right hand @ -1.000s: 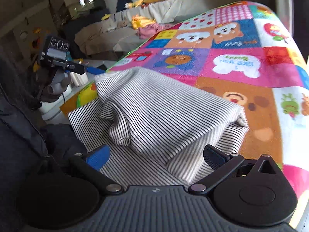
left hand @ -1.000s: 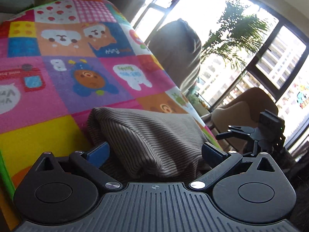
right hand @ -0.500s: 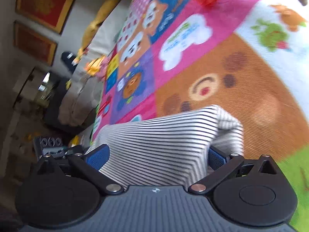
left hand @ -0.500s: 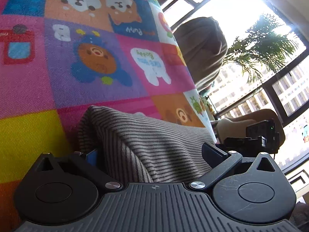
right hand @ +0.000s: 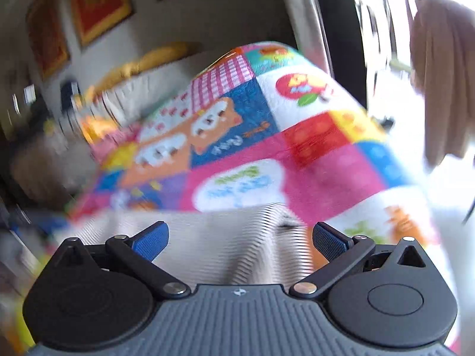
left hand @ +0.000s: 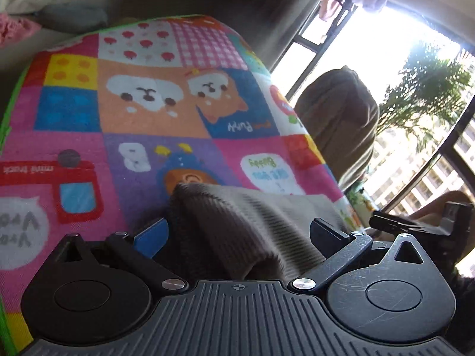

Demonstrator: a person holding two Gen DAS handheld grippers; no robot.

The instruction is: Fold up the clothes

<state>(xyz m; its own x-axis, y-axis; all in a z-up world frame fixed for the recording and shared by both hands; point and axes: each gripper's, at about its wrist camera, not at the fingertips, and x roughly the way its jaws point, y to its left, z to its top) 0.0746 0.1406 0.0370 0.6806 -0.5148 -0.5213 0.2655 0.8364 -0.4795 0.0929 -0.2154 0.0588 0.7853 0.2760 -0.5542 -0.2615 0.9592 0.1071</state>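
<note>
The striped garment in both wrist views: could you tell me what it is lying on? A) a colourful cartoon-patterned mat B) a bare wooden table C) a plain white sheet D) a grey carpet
A: the striped garment rests on a bright patchwork mat printed with cartoon animals and speech bubbles, seen also in the right wrist view beyond the cloth.

Left wrist view: low and close over the bright patchwork cartoon play mat (left hand: 154,112), facing along it toward tall dark-framed windows (left hand: 350,59). Right wrist view: equally low, motion-blurred, facing along the mat (right hand: 297,136) toward a wall with red framed pictures (right hand: 98,3). Shared: mat and folded grey-and-white striped knit garment (left hand: 246,225) (right hand: 225,237).
</note>
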